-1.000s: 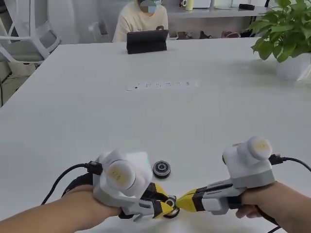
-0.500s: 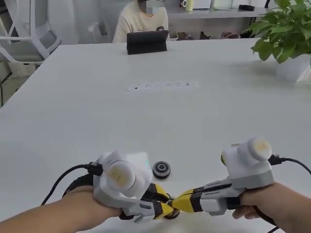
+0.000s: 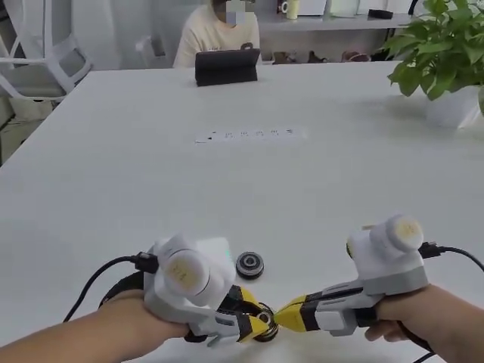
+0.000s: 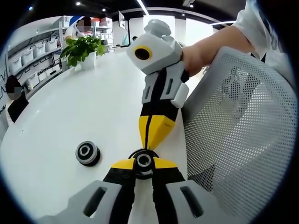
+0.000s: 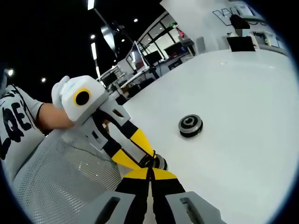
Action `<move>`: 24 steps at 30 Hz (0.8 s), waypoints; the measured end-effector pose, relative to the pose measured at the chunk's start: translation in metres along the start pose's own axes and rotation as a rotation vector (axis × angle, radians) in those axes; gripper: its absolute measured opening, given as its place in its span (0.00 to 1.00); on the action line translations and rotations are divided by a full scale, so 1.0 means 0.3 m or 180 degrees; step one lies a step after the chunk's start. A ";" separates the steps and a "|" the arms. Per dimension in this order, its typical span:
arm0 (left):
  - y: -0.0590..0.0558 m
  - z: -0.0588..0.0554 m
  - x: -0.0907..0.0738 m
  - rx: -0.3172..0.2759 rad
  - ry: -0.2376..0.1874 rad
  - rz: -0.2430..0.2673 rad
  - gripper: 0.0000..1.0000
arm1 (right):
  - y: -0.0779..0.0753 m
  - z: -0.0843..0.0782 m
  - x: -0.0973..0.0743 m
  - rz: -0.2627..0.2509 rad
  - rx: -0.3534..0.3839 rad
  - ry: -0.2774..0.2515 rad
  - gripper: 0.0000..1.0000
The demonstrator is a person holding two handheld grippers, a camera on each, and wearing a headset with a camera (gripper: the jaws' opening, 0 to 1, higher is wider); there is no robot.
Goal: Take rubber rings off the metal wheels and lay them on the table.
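Down near the desk (image 3: 302,189) edge, the left claw (image 4: 143,164) is clamped on a metal wheel (image 4: 143,160); the right claw (image 5: 149,171), jaws together, touches that wheel's rim. A second wheel (image 3: 250,264) lies flat just beyond them.

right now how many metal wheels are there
2: the held wheel, clamped in the left gripper with the right gripper at it; the free wheel, on the table beyond. None seems hidden.

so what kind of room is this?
Probably an office meeting room: a long white table, a person behind a dark screen at its far end, a potted plant and a mesh chair.
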State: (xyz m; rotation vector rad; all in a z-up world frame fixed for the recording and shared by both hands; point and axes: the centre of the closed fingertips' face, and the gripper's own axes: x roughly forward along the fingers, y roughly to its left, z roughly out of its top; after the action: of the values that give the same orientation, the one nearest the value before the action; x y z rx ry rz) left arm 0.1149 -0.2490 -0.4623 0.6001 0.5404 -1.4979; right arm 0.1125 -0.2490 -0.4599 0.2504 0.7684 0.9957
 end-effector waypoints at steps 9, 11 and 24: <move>-0.003 0.008 -0.025 0.0014 0.0017 -0.0056 0.13 | 0.002 0.012 -0.010 0.0004 0.0001 -0.0044 0.00; -0.007 0.013 -0.033 0.0031 0.0014 -0.0065 0.16 | 0.006 0.017 -0.012 0.0012 -0.0001 -0.0050 0.00; -0.032 0.046 -0.107 0.0107 -0.0077 -0.0088 0.26 | 0.033 0.049 -0.021 0.0076 -0.0070 -0.0073 0.00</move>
State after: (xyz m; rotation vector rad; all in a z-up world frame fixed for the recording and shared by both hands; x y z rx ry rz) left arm 0.1045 -0.2342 -0.4309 0.6020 0.5076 -1.5411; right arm 0.1141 -0.2466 -0.4413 0.2519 0.7347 1.0215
